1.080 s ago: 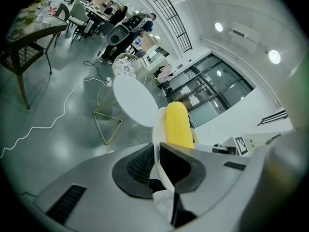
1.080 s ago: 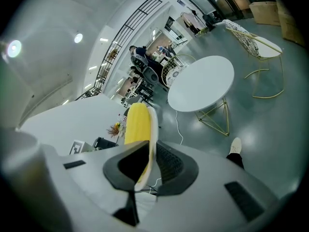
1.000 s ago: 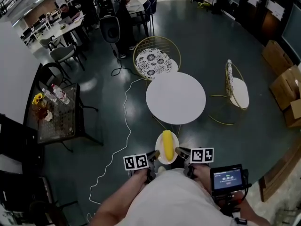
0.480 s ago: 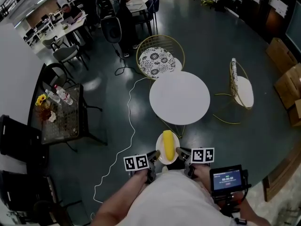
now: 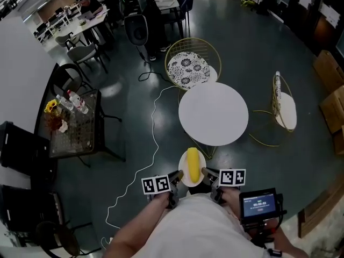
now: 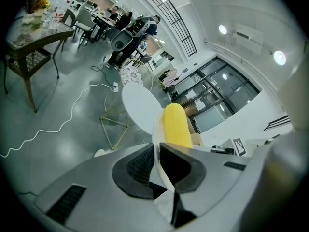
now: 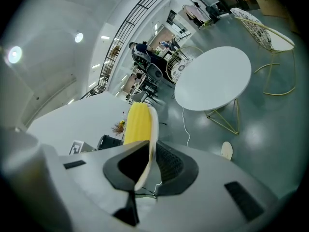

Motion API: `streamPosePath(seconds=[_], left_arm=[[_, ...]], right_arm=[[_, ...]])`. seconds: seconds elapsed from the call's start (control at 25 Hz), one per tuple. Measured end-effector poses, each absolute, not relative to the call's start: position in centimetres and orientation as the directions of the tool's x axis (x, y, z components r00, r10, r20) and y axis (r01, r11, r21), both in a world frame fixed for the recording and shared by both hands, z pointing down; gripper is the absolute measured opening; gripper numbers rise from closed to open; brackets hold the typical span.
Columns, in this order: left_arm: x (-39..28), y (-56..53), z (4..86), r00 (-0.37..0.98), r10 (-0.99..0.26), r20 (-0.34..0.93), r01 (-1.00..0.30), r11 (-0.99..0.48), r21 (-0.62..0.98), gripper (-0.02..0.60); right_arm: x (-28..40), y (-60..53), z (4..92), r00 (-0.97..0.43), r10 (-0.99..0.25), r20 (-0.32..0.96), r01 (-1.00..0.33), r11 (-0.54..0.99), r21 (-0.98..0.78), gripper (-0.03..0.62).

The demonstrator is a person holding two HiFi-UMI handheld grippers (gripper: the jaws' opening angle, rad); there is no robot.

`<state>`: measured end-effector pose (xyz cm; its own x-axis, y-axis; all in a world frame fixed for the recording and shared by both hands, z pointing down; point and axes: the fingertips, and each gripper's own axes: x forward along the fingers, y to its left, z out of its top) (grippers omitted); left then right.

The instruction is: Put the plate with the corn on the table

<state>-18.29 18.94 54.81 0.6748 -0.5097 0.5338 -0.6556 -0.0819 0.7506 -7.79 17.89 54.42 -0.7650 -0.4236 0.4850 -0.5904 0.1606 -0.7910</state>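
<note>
Head view first: I've got the white plate (image 5: 181, 172) up in the air in front of my chest, with the yellow corn (image 5: 192, 164) lying lengthwise on it. My left gripper (image 5: 175, 177) is on the plate's left edge and my right gripper (image 5: 207, 173) is on the right edge. The round white table (image 5: 213, 113) is just ahead of the plate and the plate isn't touching it. There's a gold wire chair with a patterned cushion (image 5: 187, 66) on the table's far side and a second gold chair (image 5: 285, 107) off to its right. A white cable (image 5: 146, 153) snakes across the dark floor to my left. In the left gripper view both jaws are pinched down on the plate's thin rim (image 6: 156, 134), with the corn (image 6: 175, 125) sitting just past them and the table (image 6: 139, 106) beyond that. The right gripper view is pretty much the mirror of it: jaws clamped on the rim (image 7: 152, 132), corn (image 7: 136, 123) just to the left of it, and the table (image 7: 215, 79) out ahead to the right.
</note>
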Motion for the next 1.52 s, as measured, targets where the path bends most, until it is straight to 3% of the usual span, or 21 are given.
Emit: streamPosePath(seconds=[1.52], left_arm=[[-19.3,4.3,56.0,0.683,-0.479,0.552,-0.656,-0.07,0.751,0.04]], right_arm=[[-8.8,3.2,55.7,-0.745,-0.436,0.506,-0.606,0.123,-0.786,0.043]])
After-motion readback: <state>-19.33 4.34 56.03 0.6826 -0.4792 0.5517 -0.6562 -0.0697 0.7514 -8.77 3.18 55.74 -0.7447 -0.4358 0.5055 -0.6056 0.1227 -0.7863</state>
